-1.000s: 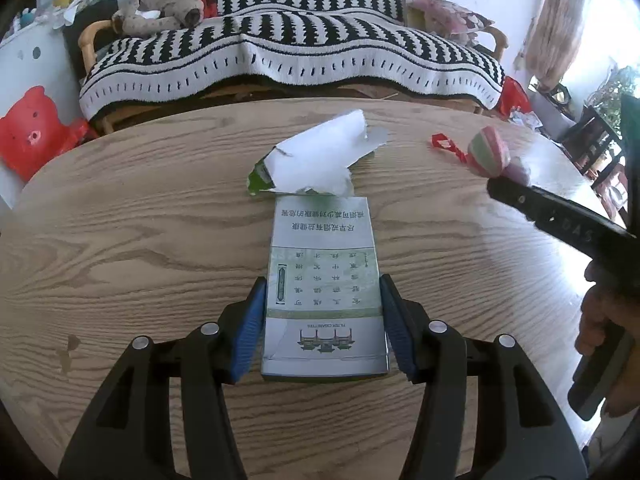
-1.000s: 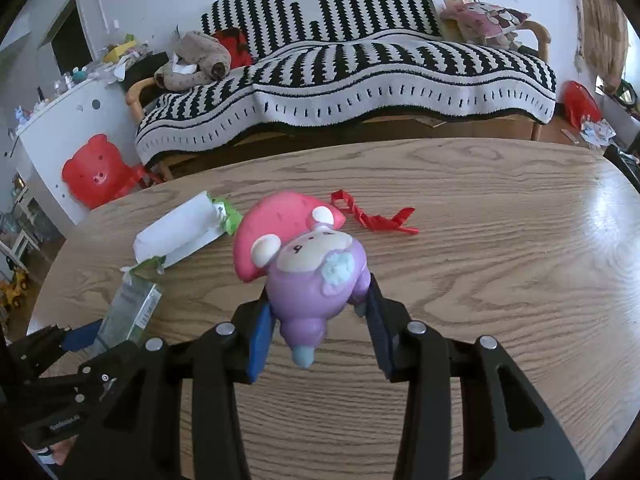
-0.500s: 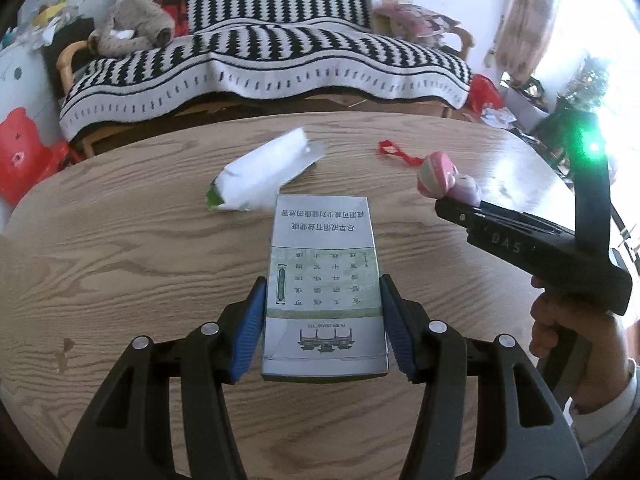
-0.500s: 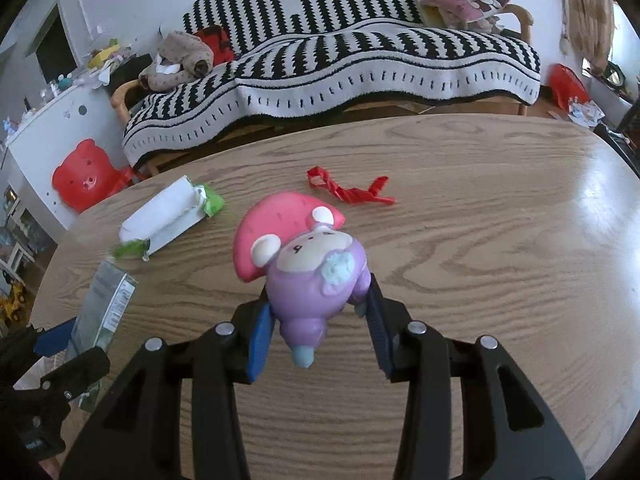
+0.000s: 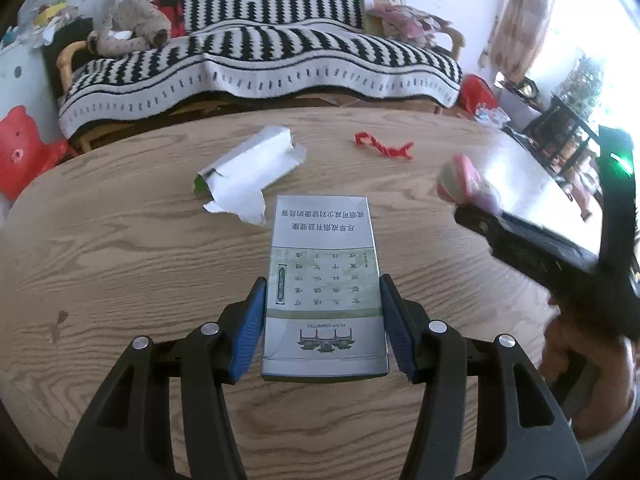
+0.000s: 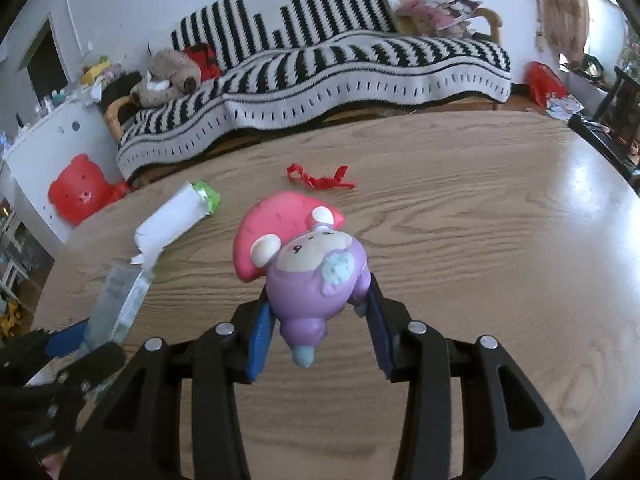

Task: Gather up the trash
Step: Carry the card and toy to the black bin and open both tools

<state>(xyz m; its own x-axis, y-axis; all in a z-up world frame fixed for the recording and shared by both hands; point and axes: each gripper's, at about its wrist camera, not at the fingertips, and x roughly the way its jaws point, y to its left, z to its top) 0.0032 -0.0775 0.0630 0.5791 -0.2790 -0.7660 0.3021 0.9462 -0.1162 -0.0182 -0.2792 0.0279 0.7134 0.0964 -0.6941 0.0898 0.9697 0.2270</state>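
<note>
My left gripper (image 5: 322, 312) is shut on a grey-green cigarette box (image 5: 323, 280) and holds it above the wooden table (image 5: 120, 264). My right gripper (image 6: 318, 320) is shut on a purple toy figure with a pink mushroom cap (image 6: 308, 256), also above the table. The box (image 6: 120, 300) and the left gripper (image 6: 60, 356) show at the right wrist view's lower left. The toy (image 5: 460, 180) and the right gripper (image 5: 476, 216) show at the left wrist view's right. A crumpled white wrapper with a green end (image 5: 248, 172) (image 6: 172, 220) and a red twisted strip (image 5: 382, 148) (image 6: 320, 178) lie on the table.
A sofa with a black-and-white striped blanket (image 5: 260, 64) (image 6: 320, 72) stands behind the table. A red bear-shaped stool (image 5: 20, 152) (image 6: 80, 192) sits at the left. A white cabinet (image 6: 36, 148) stands at the far left. Dark furniture (image 5: 560, 128) is at the right.
Both grippers have drawn back towards the table's near side with their objects still held. The wrapper and red strip now appear further away; neither has moved on the table.
</note>
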